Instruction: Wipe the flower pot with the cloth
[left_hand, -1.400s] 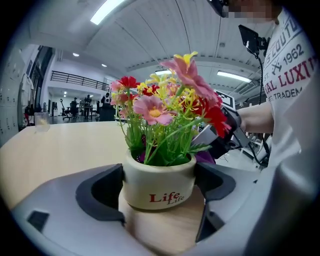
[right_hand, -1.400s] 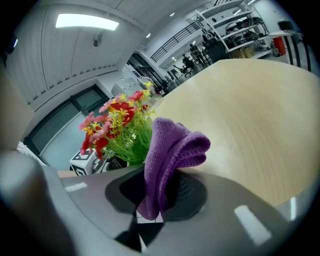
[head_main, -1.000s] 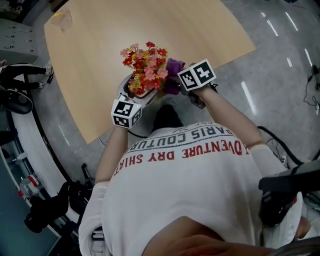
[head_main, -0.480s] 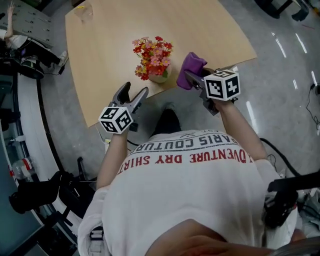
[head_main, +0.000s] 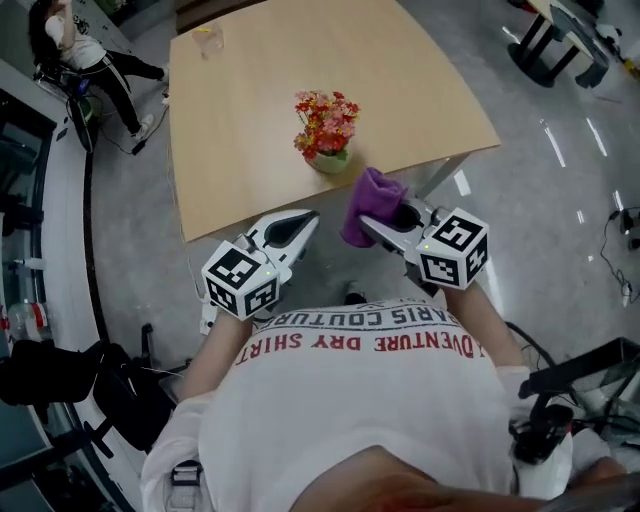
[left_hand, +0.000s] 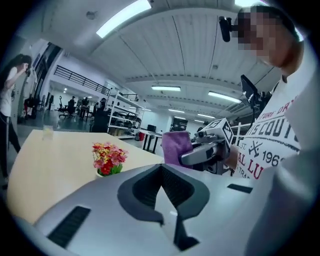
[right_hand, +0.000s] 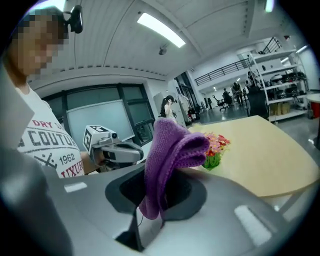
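Note:
The flower pot (head_main: 331, 159), pale green with red, pink and yellow flowers, stands alone near the front edge of the wooden table (head_main: 250, 110). Both grippers hang in the air in front of that edge, clear of the pot. My left gripper (head_main: 305, 222) is shut; its jaws have just closed with nothing between them. My right gripper (head_main: 366, 226) is shut on the purple cloth (head_main: 367, 203), which folds up over its tips. The left gripper view shows the pot (left_hand: 107, 160) ahead to the left and the cloth (left_hand: 174, 146) to the right. In the right gripper view the cloth (right_hand: 167, 155) hides part of the flowers (right_hand: 217, 146).
A clear cup (head_main: 209, 38) sits at the table's far corner. A person (head_main: 70, 45) stands beyond the table's far left. Black equipment (head_main: 60, 370) lies on the floor at my left, cables (head_main: 620, 225) at the right. Grey floor surrounds the table.
Both grippers have drawn back from the pot, off the table's front edge and upward. The left jaws, open half a second ago, are now shut. The cloth stays in the right gripper.

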